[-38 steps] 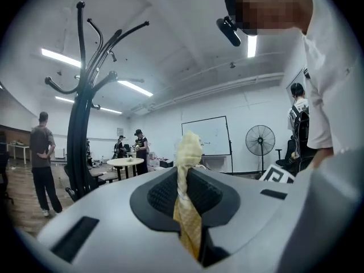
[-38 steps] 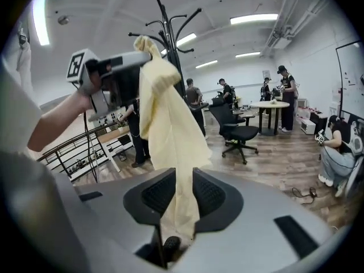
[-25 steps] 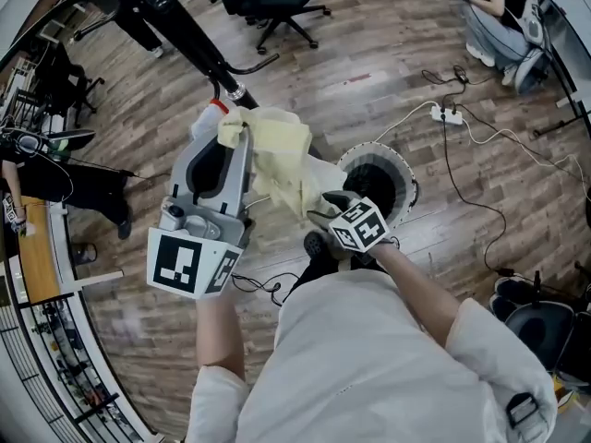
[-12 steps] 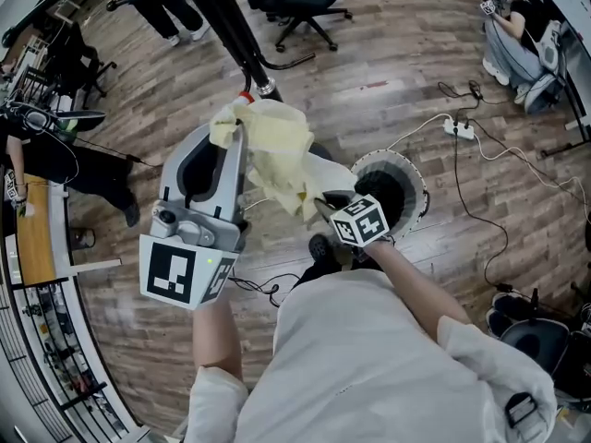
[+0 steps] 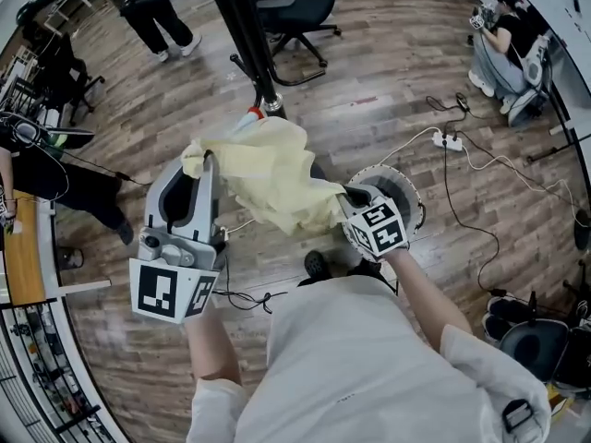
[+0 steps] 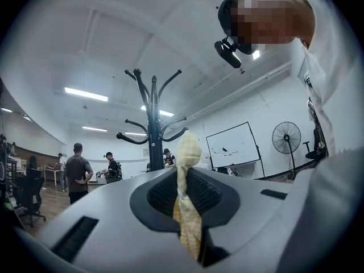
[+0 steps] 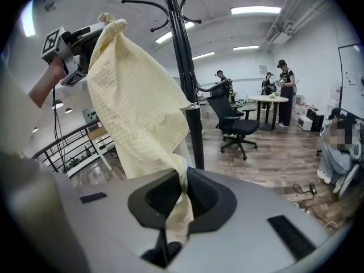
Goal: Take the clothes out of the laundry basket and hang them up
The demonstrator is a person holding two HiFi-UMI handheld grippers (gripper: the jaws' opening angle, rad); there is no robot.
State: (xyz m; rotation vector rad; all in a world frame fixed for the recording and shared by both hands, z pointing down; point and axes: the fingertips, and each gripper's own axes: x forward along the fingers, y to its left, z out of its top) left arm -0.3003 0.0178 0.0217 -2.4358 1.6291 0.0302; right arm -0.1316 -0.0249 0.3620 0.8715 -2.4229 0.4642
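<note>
A pale yellow cloth (image 5: 272, 178) in a fine waffle check shows against the black coat stand (image 5: 247, 35). Near the stand's foot, the left hand-held gripper (image 5: 205, 162) is grey, with black pads and a black-and-white square-marker cube. The floor (image 5: 388, 72) around the stand is brown wood plank. The basket (image 5: 411, 185) right of the stand is white-rimmed. The chair (image 5: 295, 3) behind the stand is black, and the person's shirt (image 5: 360, 367) is white.

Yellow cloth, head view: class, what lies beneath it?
Wooden floor shows around the yellow cloth, the laundry basket beside it. The coat stand runs behind the cloth; its foot is covered.
</note>
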